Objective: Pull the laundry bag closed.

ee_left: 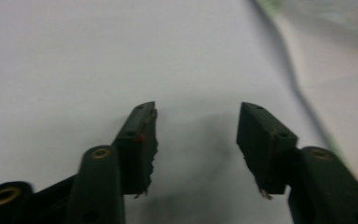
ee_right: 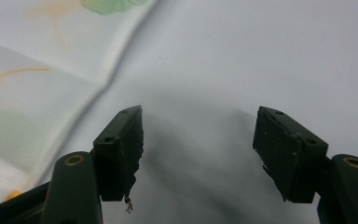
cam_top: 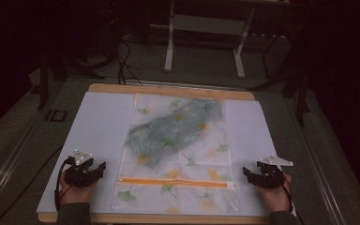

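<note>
The thin zipper bag [cam_top: 178, 154] lies flat in the middle of the table [cam_top: 98, 122], soft, light and probably slippery, so the released left gripper [cam_top: 98, 168] and right gripper [cam_top: 247, 173] should pinch its near corners.

Dim high view, corners darkening to black around the white mat [cam_top: 98, 126]. Both gripper views are brighter but soft; soft shadows pool on the mat under the jaws.
</note>
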Demonstrator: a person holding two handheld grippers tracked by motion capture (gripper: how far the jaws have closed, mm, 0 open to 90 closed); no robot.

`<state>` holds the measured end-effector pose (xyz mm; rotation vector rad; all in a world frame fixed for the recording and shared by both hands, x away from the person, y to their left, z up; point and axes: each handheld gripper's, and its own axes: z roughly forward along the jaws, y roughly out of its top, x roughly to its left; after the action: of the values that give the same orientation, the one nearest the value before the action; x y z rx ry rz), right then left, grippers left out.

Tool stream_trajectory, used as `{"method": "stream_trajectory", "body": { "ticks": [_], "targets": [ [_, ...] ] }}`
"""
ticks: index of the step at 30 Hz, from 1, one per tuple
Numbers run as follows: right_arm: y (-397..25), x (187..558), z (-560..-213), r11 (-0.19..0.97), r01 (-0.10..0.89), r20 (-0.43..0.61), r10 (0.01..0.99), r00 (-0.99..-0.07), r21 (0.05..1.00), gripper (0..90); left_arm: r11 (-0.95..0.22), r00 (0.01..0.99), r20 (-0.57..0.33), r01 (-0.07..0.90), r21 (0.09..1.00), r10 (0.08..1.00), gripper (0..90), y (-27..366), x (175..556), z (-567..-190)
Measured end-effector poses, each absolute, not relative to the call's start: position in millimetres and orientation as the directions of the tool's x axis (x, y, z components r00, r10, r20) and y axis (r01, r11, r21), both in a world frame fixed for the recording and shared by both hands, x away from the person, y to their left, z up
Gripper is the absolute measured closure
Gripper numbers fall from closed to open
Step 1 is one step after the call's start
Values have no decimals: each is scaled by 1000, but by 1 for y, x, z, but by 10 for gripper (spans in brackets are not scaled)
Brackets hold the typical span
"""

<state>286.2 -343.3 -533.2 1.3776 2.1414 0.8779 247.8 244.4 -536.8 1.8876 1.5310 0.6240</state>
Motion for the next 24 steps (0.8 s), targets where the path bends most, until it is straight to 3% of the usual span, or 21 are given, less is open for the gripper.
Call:
{"method": "stream_trajectory", "body": {
  "ticks": [4, 7, 24],
  "targets": [
    [-341, 284, -531, 312, 627, -31, 908, -417, 714, 330, -137, 228, -26, 669, 730, 973, 512, 246, 246, -535],
    [-339, 284, -530, 313, 625, -27, 905, -424, 715, 339, -97, 220, -75, 678, 729, 973, 537, 250, 246, -535],
    [-323, 284, -524, 393, 603, -47, 860, -507, 695, 463, -137, 280, -80, 676, 724, 957, 587, 248, 245, -529]
  ]
}}
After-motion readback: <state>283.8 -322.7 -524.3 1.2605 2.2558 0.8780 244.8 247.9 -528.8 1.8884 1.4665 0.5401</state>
